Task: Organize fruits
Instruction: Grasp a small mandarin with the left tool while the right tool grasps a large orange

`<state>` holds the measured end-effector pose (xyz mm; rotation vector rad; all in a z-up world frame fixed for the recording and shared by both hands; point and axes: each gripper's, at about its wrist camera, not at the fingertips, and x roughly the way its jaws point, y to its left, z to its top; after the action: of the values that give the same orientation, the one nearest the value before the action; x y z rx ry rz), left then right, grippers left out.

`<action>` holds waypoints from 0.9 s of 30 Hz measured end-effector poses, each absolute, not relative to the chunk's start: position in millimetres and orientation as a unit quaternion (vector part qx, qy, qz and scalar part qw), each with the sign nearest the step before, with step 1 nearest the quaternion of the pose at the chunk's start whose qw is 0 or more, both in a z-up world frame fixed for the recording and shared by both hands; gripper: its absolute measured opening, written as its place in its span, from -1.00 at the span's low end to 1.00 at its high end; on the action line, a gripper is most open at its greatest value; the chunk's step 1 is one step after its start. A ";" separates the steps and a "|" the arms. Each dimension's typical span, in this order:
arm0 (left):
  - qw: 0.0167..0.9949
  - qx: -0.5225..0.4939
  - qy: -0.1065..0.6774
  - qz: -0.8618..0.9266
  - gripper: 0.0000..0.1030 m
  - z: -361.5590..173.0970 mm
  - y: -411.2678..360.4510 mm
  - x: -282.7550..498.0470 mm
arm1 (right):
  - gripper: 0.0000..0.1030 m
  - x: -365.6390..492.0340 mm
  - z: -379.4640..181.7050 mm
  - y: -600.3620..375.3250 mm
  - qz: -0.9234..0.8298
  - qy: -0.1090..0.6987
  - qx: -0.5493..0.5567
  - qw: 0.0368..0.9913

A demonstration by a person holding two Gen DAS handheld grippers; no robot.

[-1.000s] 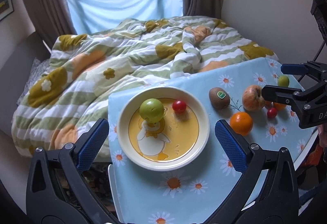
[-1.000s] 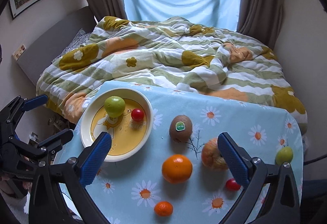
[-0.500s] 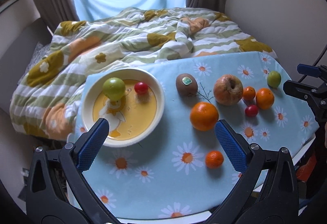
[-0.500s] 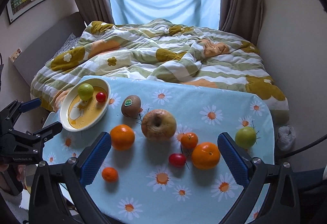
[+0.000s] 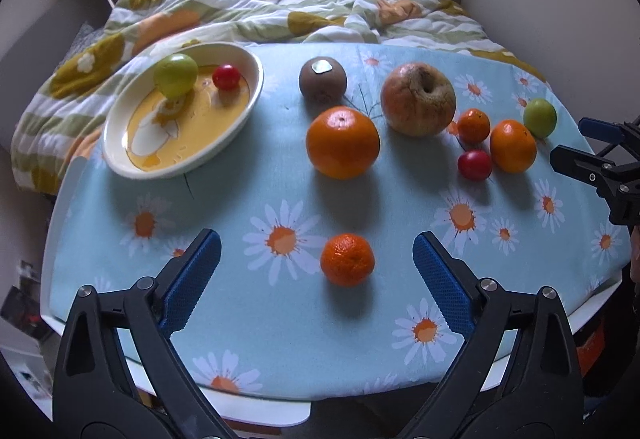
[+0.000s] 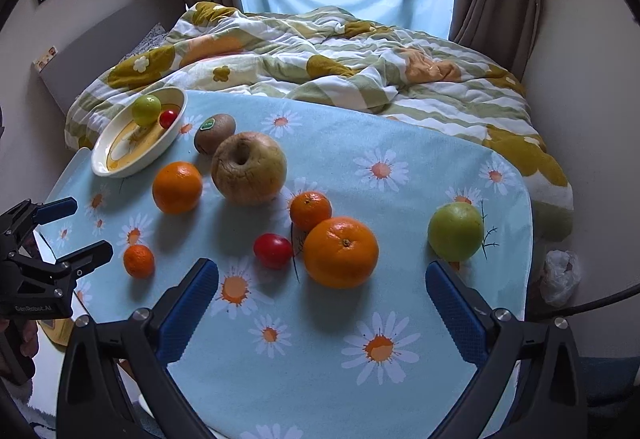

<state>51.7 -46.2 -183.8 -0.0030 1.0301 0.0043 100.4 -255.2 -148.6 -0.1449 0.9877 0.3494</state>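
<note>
A yellow duck bowl [image 5: 120, 159] [image 6: 104, 167] at the table's far left holds a green fruit [image 5: 176, 75] and a red tomato [image 5: 226, 77]. On the daisy cloth lie a kiwi [image 5: 322, 81], an apple [image 5: 418, 99], a big orange [image 5: 342, 143], a small mandarin [image 5: 347, 259] [image 6: 138, 260], another orange [image 6: 340, 251], a red tomato [image 6: 273, 250] and a green fruit [image 6: 455, 231]. My left gripper [image 5: 316, 279] is open and empty, with the mandarin between its fingers. My right gripper [image 6: 322, 307] is open and empty, just short of the orange.
The table [image 5: 280, 411] has a white rim at its near edge. A bed with a flowered quilt [image 6: 320, 55] lies behind it. Walls stand close at the right. A small mandarin [image 6: 310, 210] lies beside the apple.
Both grippers have swung right and dropped closer to the table. The bowl has slid to the left of both views; the loose fruits now fill the middle.
</note>
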 end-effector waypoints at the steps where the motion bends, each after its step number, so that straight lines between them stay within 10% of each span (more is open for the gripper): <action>1: 0.869 -0.002 0.495 0.003 0.93 -189.6 -48.2 50.4 | 1.00 102.7 -153.4 -256.8 0.169 0.473 -0.072 0.861; 15: 0.852 -0.004 0.523 0.011 -0.17 -233.6 -68.7 54.9 | 0.84 121.7 -196.0 -267.3 0.191 0.491 -0.099 0.844; 27: 0.853 0.001 0.522 0.014 -0.18 -233.2 -68.0 54.7 | 0.49 130.9 -205.6 -262.6 0.212 0.492 -0.107 0.838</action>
<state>54.7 -68.0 -233.2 0.0013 1.0974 0.0302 130.9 -262.6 -205.6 -0.2256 1.0410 0.4487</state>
